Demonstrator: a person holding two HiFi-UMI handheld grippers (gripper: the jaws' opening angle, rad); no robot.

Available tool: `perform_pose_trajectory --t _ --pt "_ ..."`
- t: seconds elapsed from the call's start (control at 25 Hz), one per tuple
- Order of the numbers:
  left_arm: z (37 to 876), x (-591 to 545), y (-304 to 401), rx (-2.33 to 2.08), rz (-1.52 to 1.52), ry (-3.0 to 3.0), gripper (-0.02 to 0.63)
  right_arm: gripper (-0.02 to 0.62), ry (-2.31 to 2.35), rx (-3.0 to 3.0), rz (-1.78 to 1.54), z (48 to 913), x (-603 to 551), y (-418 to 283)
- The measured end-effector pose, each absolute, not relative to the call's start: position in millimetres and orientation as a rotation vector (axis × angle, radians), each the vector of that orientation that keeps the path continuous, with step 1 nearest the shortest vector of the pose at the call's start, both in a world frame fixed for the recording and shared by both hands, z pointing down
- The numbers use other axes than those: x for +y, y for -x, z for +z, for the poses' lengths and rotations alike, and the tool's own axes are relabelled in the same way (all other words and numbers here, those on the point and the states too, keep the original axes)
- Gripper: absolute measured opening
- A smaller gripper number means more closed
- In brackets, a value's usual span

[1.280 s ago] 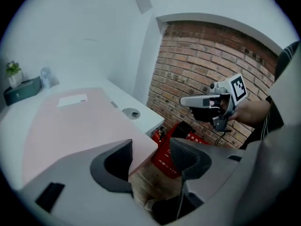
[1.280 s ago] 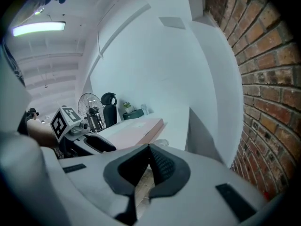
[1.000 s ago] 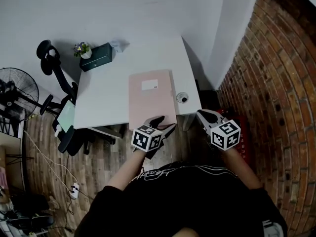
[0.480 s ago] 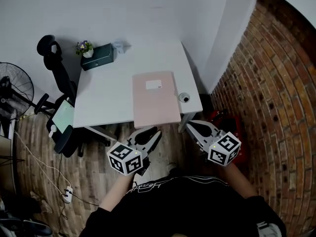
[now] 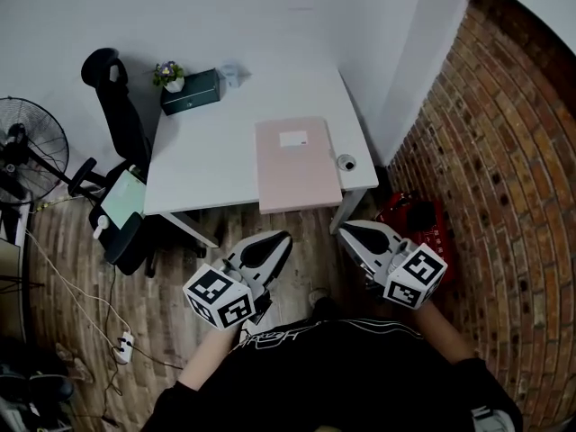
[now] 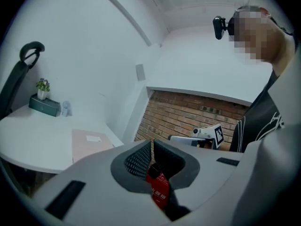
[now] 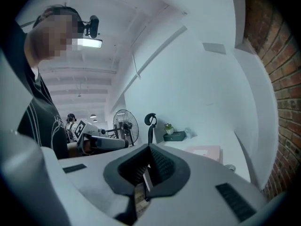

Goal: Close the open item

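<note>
A pink folder (image 5: 297,165) lies closed and flat on the white table (image 5: 207,165), near its right front corner. It also shows as the pink folder (image 6: 91,142) in the left gripper view and as the pink folder (image 7: 206,152) in the right gripper view. Both grippers hang over the wooden floor in front of the table, apart from the folder. My left gripper (image 5: 284,238) has just been closing and is shut with nothing between its jaws (image 6: 152,147). My right gripper (image 5: 345,230) is shut and empty too (image 7: 148,154).
A small round object (image 5: 346,162) sits beside the folder. A dark green box (image 5: 192,90) and a little plant (image 5: 169,75) stand at the table's back. An office chair (image 5: 117,151) and fan (image 5: 27,147) are left; a brick wall (image 5: 504,151) and red bag (image 5: 405,214) right.
Both grippers have drawn back from the table's front edge toward the person's body. The left gripper's jaws, open at the folder's near edge before, have closed on nothing.
</note>
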State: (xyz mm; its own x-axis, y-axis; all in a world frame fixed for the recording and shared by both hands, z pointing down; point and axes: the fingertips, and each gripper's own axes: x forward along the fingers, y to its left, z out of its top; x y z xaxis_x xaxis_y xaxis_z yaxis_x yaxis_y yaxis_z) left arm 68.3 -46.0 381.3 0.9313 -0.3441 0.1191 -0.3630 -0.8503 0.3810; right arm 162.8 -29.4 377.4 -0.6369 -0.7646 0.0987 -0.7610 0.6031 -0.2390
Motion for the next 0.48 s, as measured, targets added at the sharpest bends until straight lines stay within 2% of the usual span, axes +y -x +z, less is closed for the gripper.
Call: perform_pose_trajectory --t 0.48 --pt "383.4 -26.0 -39.3 -0.532 0.074 -2.68 0.043 0.002 1.346 2.75 -0.403 373.3 -3.7 -143.3"
